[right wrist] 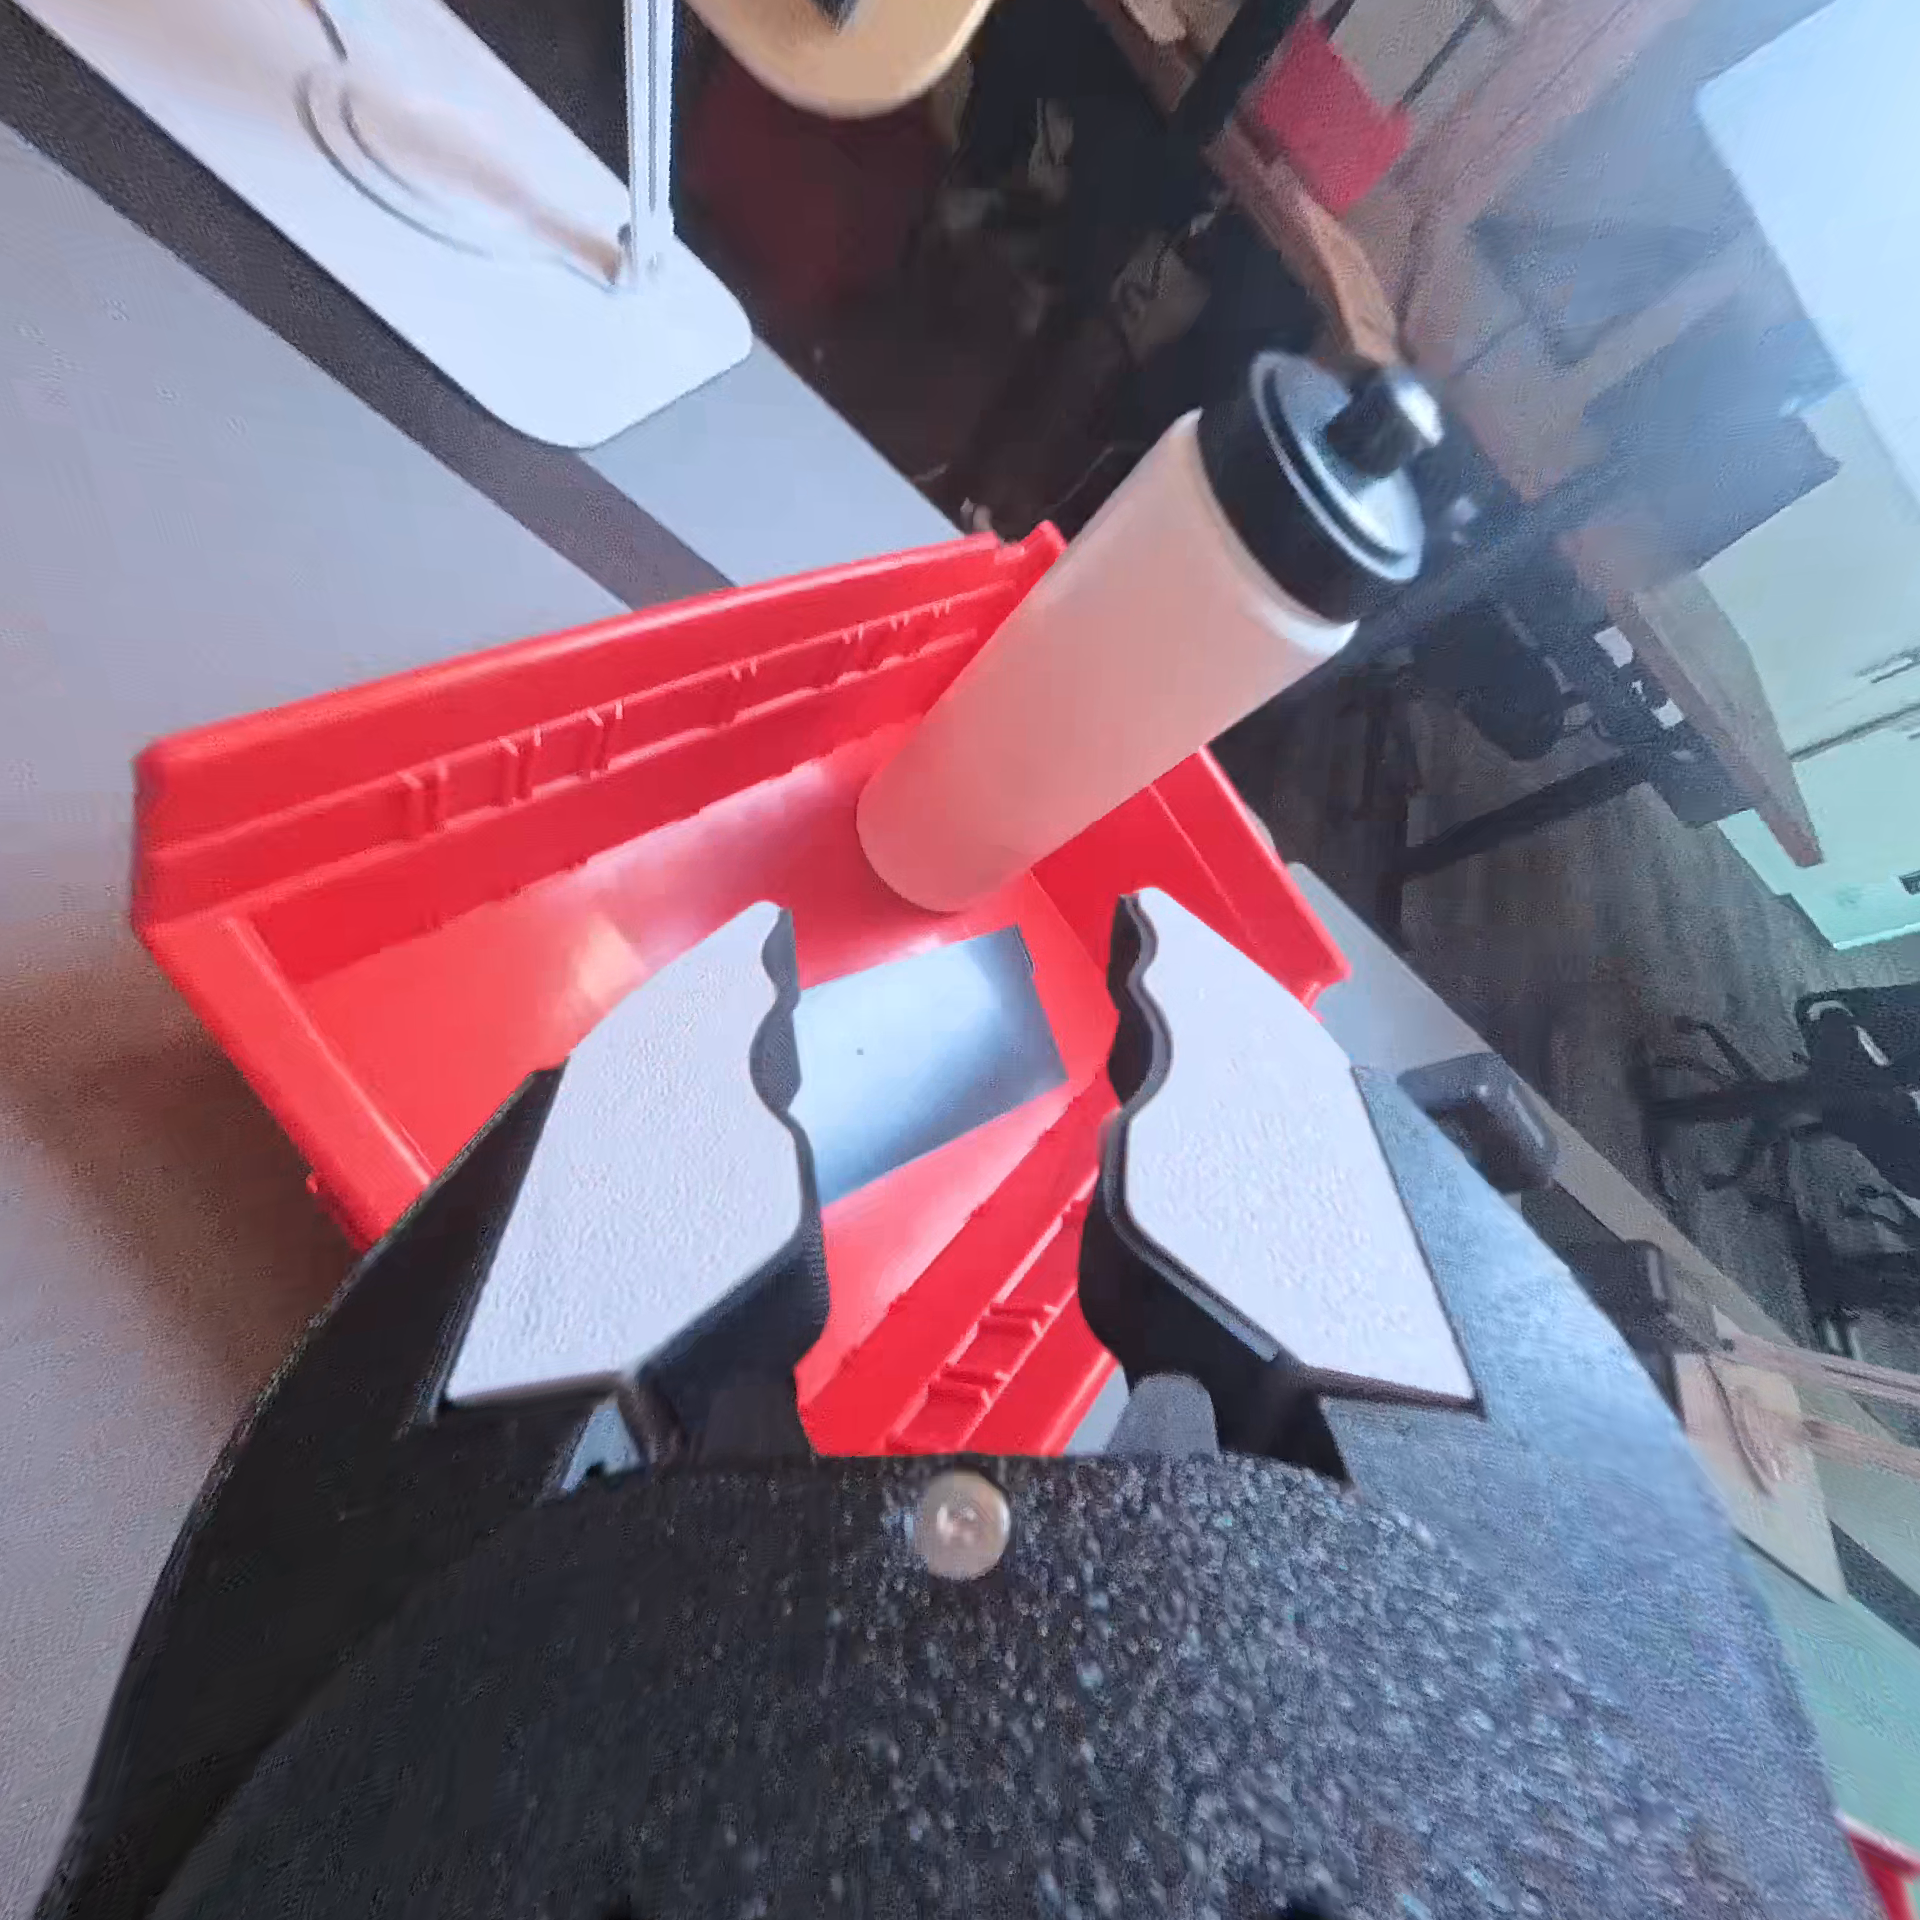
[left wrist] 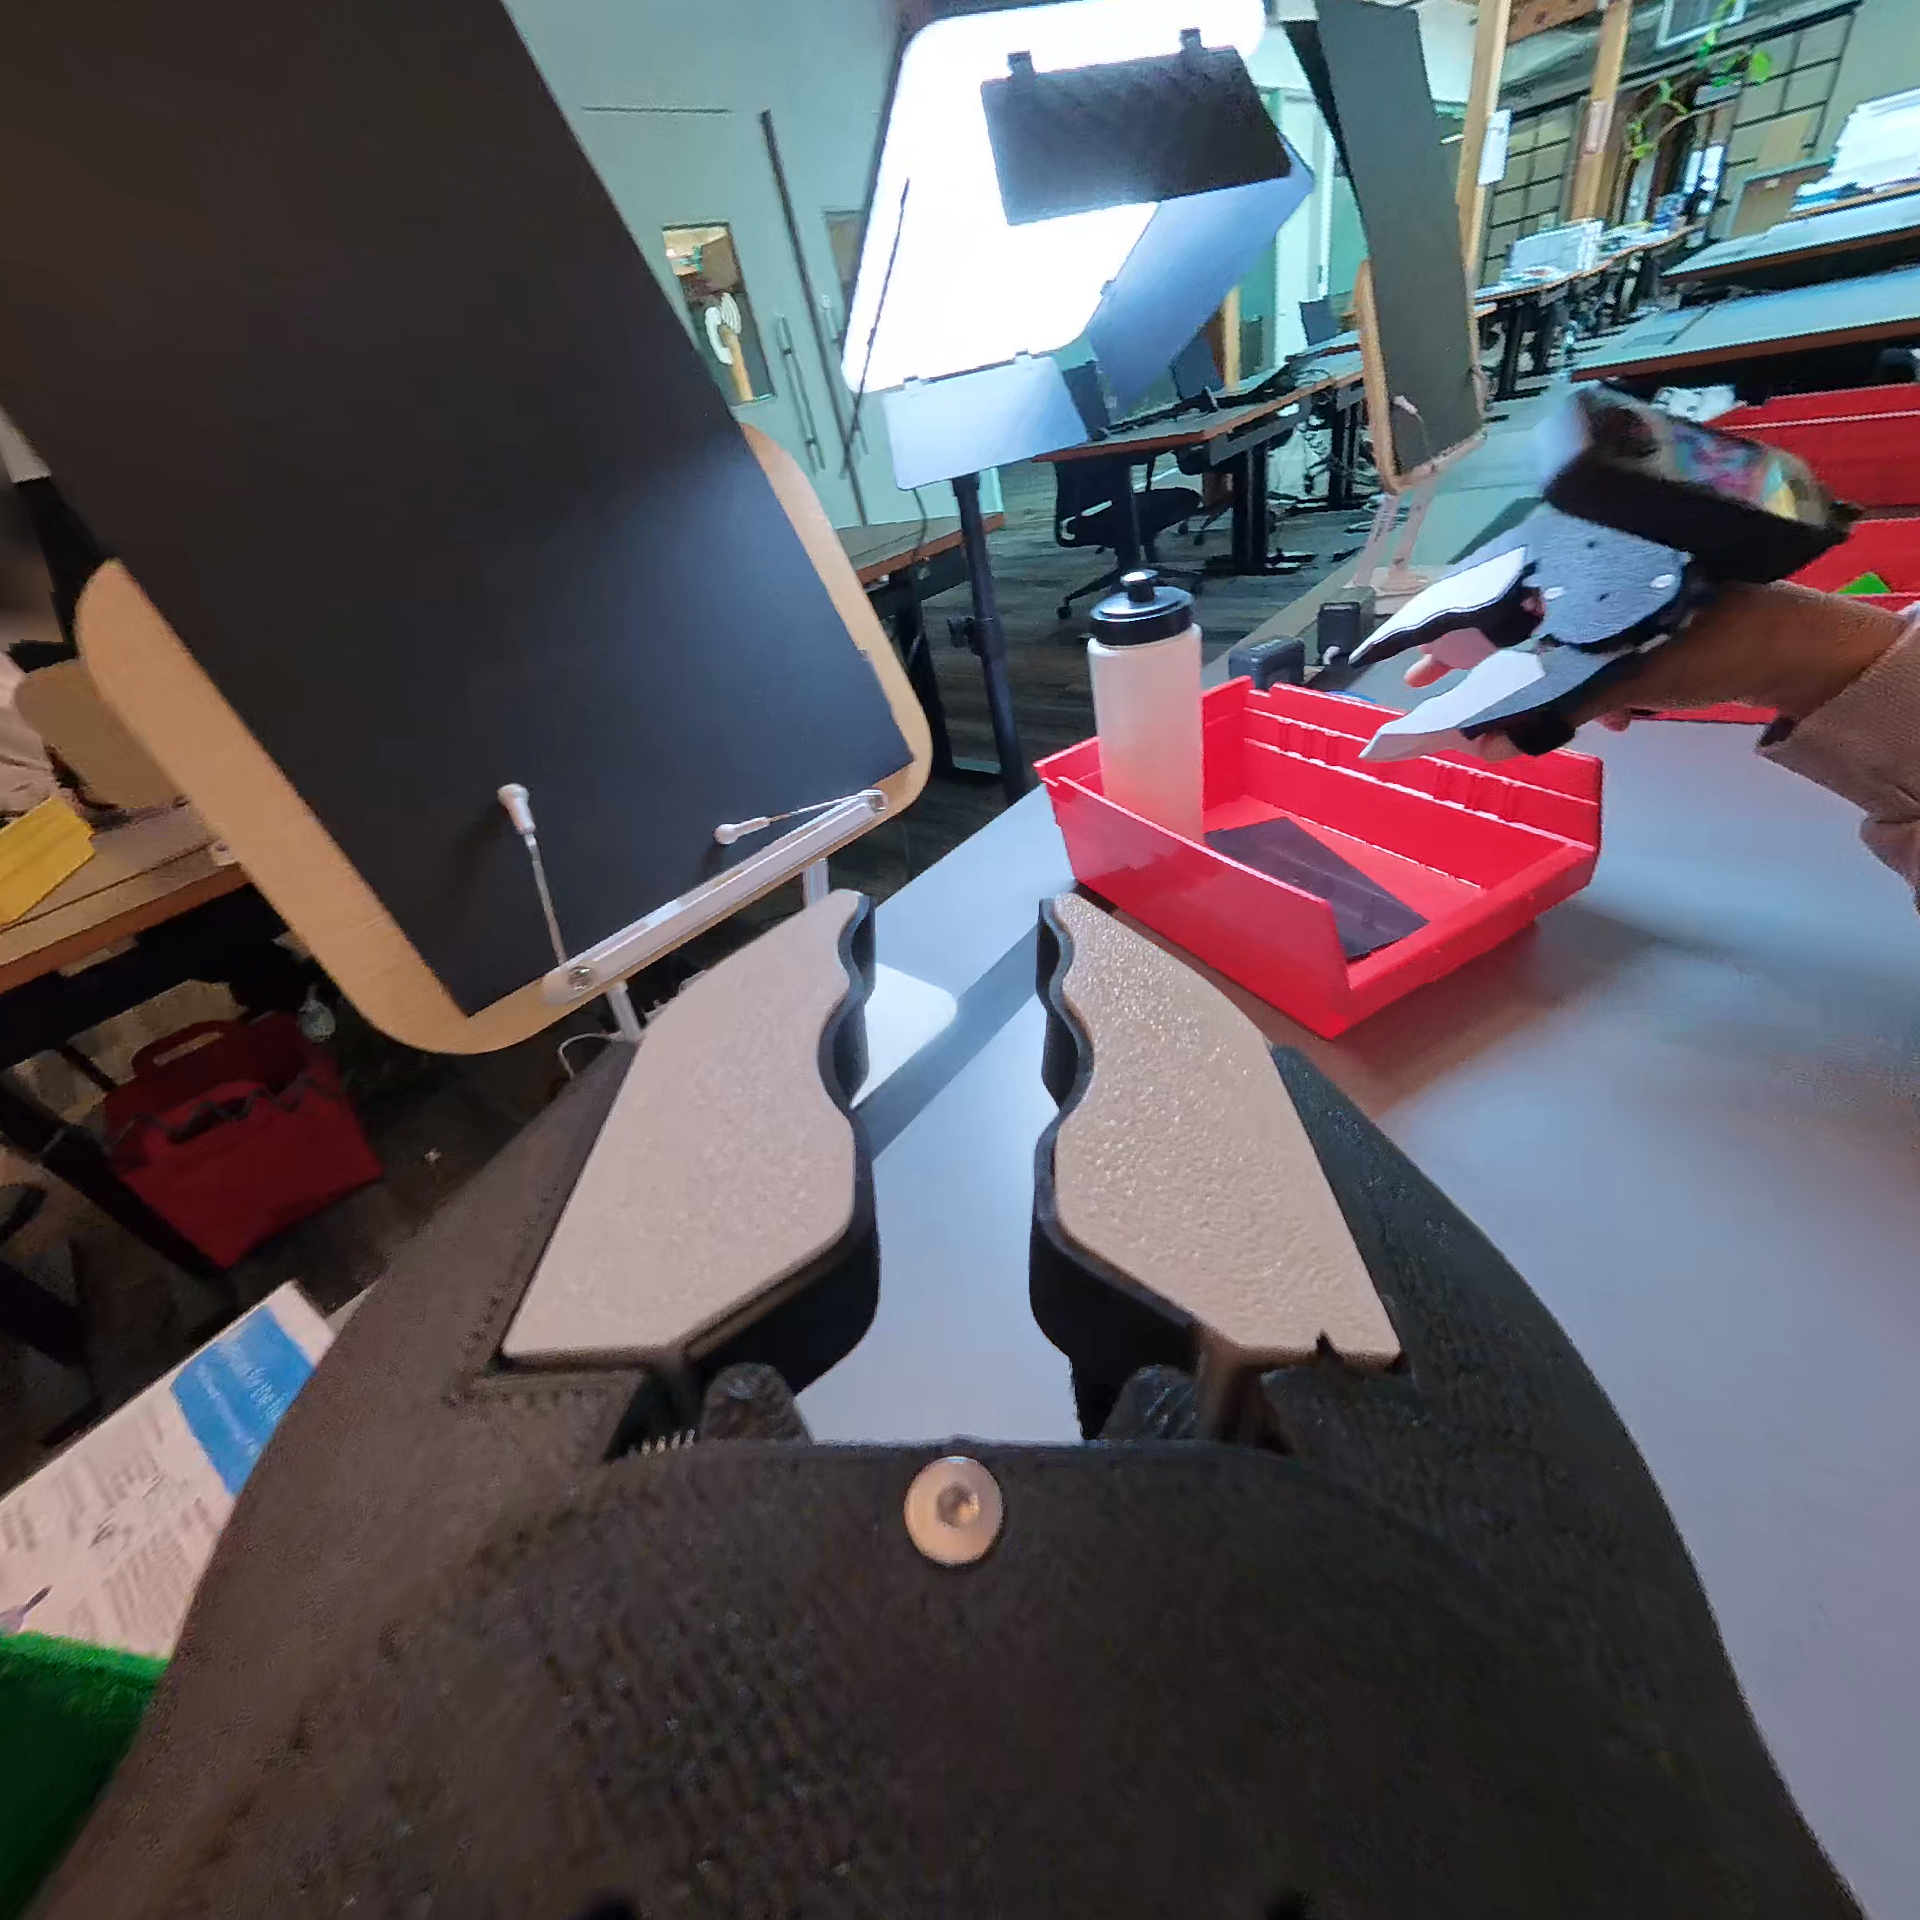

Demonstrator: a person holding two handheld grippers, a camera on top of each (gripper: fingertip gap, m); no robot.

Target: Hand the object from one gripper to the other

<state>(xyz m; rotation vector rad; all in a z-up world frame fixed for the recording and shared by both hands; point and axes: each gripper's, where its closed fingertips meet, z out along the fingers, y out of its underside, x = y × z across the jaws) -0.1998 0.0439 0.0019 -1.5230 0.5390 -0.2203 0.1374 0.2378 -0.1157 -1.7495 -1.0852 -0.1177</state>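
Observation:
A white bottle (left wrist: 1146,717) with a black cap stands upright in the far left corner of a red bin (left wrist: 1455,883) on the grey table. It also shows in the right wrist view (right wrist: 1081,686). My left gripper (left wrist: 954,914) is open and empty, held near the table's left edge, short of the bin. My right gripper (right wrist: 951,914) is open and empty, above the red bin (right wrist: 416,790), close to the bottle's base. In the left wrist view the right gripper (left wrist: 1371,696) hovers over the bin's far side, held by a hand.
A flat dark pad (left wrist: 1320,878) lies on the bin floor beside the bottle. A black tilted board (left wrist: 416,520) on a white stand is at the table's left edge. A studio light (left wrist: 1039,208) stands behind. More red bins (left wrist: 1849,447) sit at the far right. The tips of one gripper are about 40 cm away from the tips of the other. My left tips are about 45 cm from the studio light (left wrist: 1039,208), my right tips only 30 cm.

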